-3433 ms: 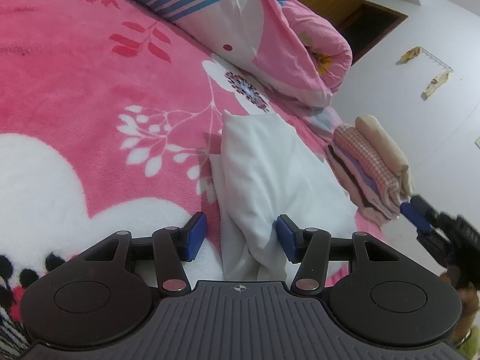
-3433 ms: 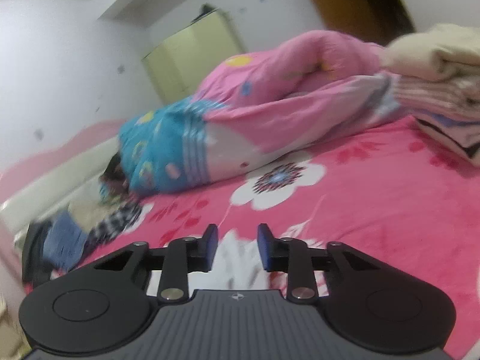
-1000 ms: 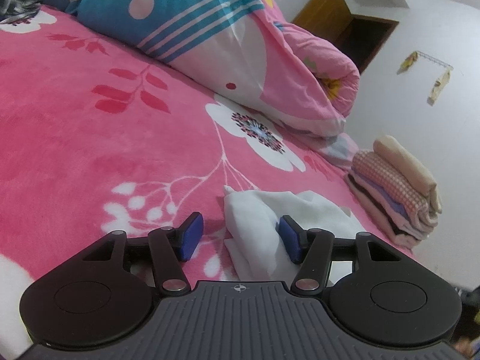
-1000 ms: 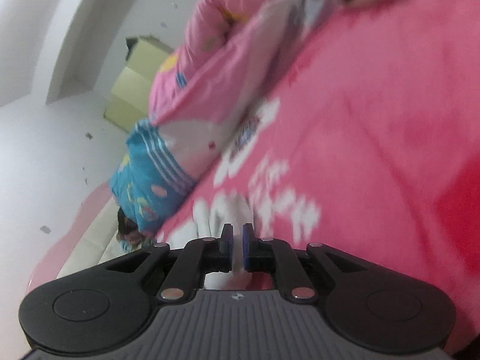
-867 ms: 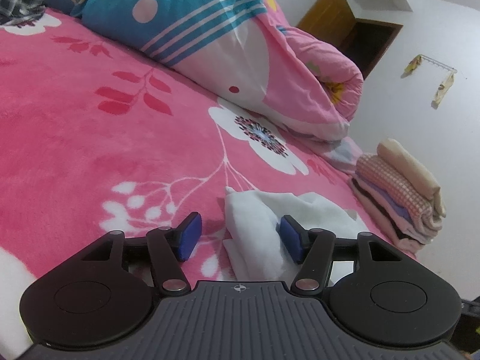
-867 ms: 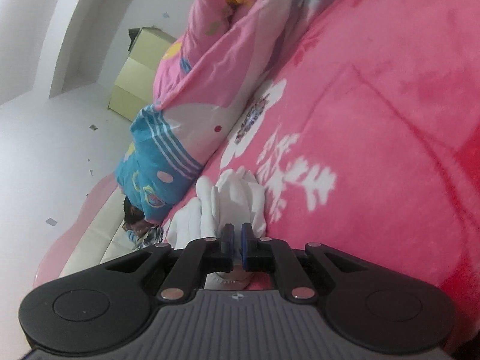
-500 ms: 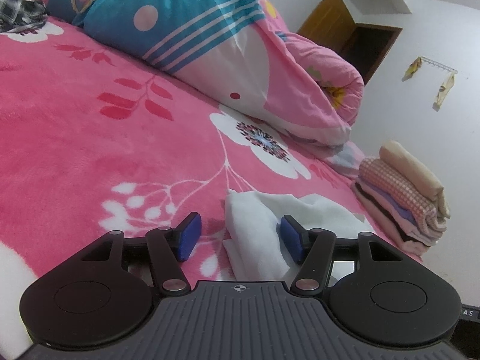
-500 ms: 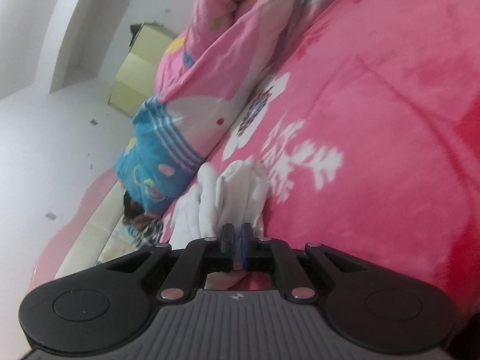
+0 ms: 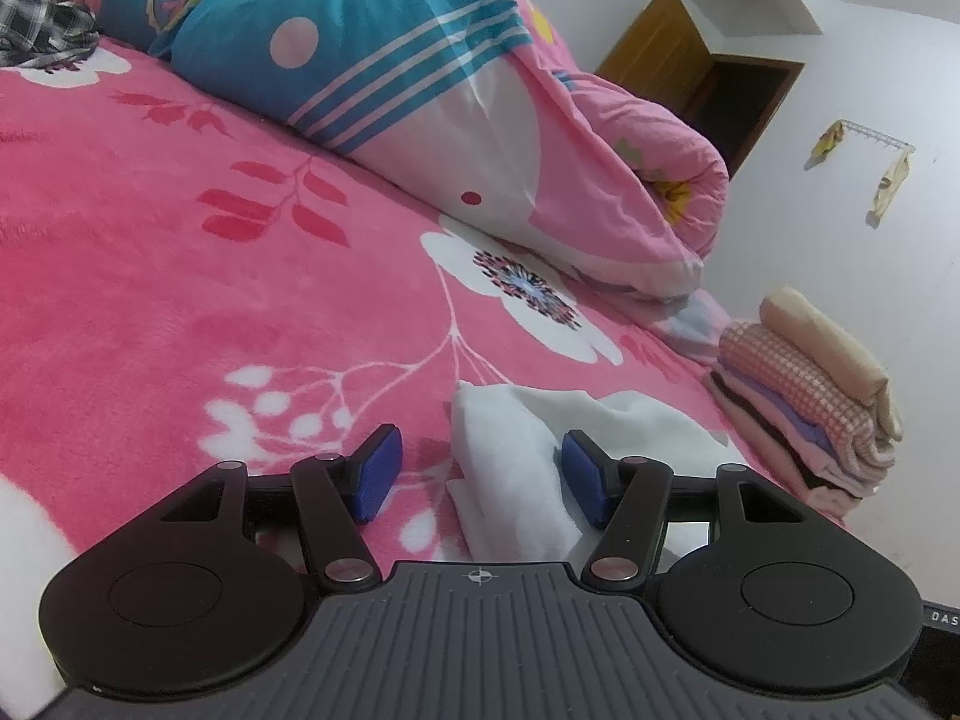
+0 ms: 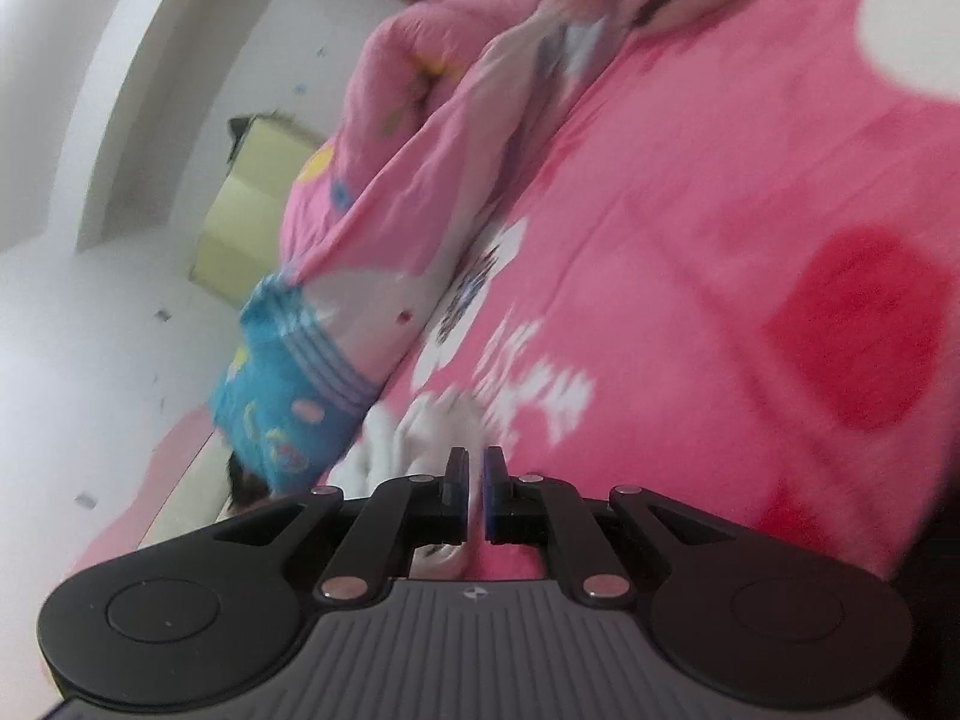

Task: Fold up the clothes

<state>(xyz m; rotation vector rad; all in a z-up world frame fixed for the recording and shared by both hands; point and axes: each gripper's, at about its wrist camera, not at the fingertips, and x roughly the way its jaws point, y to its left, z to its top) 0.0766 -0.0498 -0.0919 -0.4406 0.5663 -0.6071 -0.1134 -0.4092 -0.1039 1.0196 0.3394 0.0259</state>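
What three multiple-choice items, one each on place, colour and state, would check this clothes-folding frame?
1. Where does the stack of folded clothes sit?
A. at the bed's right edge, near the wall
B. on top of the rolled quilt
C. between the left gripper's fingers

2. What colour is the garment lying in front of the left gripper?
A. blue
B. white
C. checked pink

3. How does the left gripper stand?
A. shut on the garment
B. open
C. out of view

Answers: 1 A, the stack lies right of the quilt; 2 B, the cloth is plain white; 3 B, its blue pads stand apart.
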